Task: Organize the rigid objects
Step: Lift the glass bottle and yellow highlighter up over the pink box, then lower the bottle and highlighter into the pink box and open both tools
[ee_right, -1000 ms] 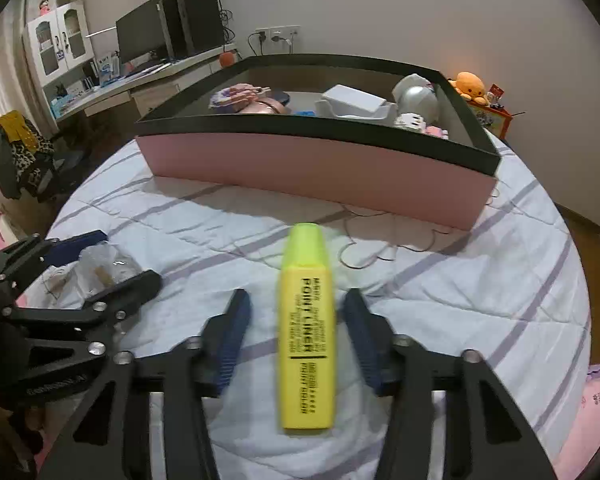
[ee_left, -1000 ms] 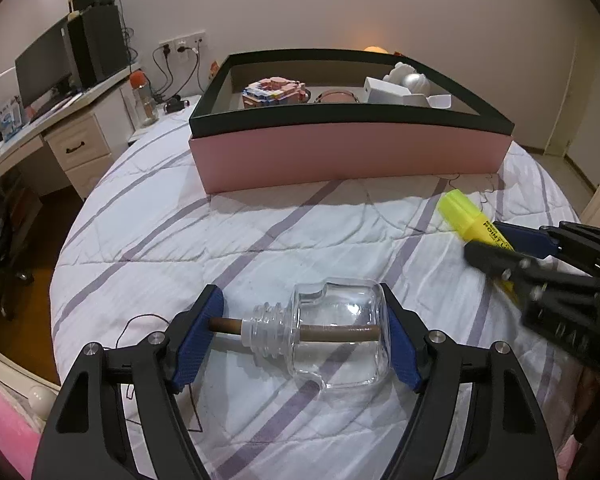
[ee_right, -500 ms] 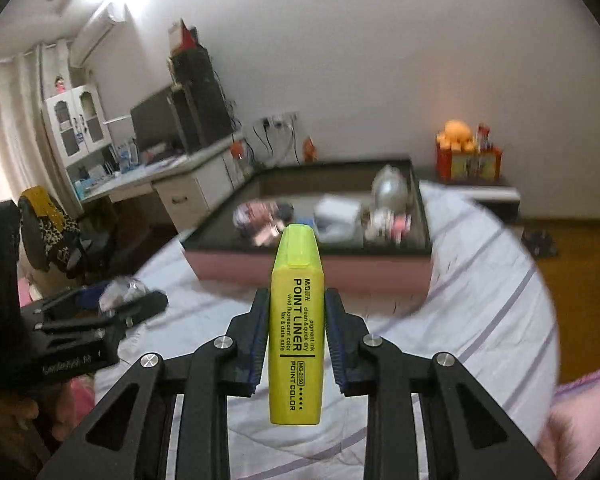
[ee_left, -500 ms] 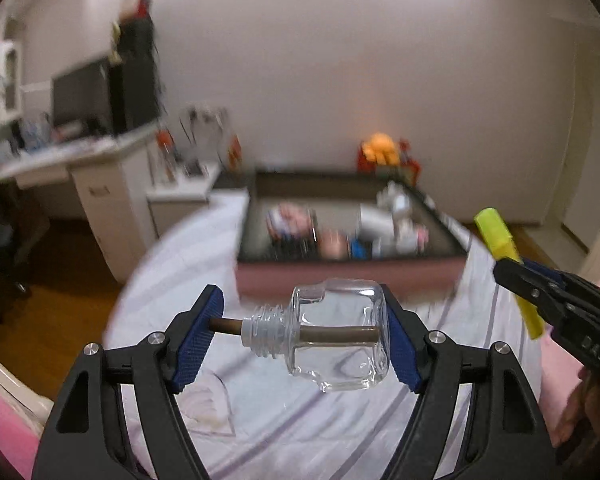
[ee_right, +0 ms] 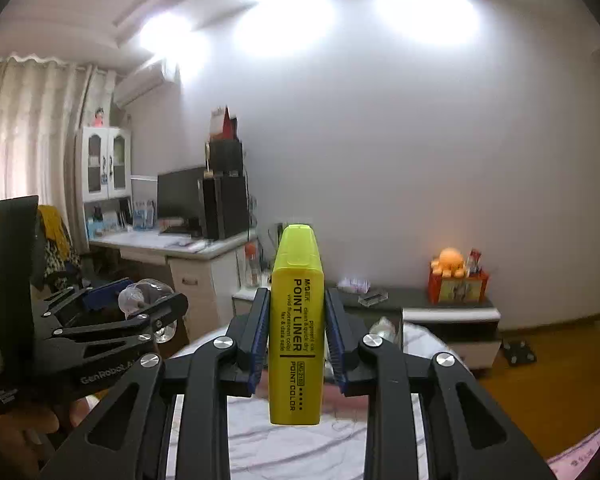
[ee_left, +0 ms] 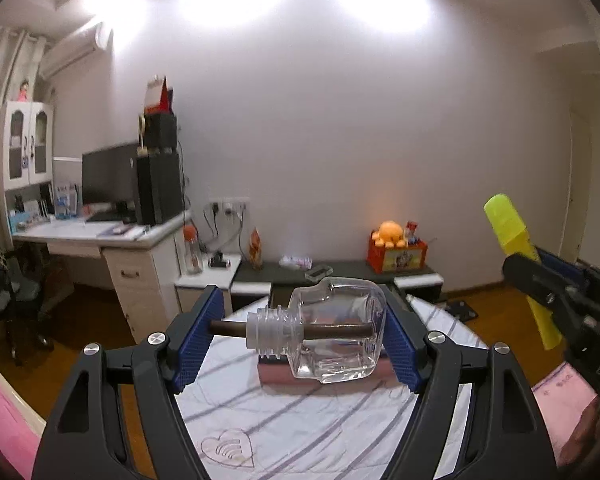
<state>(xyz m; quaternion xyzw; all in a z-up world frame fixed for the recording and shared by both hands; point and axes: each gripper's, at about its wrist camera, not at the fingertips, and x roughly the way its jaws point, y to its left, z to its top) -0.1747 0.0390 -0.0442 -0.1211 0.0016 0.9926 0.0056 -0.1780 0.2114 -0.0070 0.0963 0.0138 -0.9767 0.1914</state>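
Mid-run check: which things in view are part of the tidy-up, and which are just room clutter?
In the job:
- clear bottle, clamped in left gripper
- yellow highlighter, clamped in right gripper
- pink box, mostly hidden behind the bottle

Just lying about:
- orange plush toy
- monitor
- desk

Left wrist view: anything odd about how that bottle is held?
Yes. The clear bottle lies sideways in the left gripper, uncapped, with a brown stick poking out its neck against one pad, so it is clamped end to end. The right gripper holds the yellow highlighter normally.
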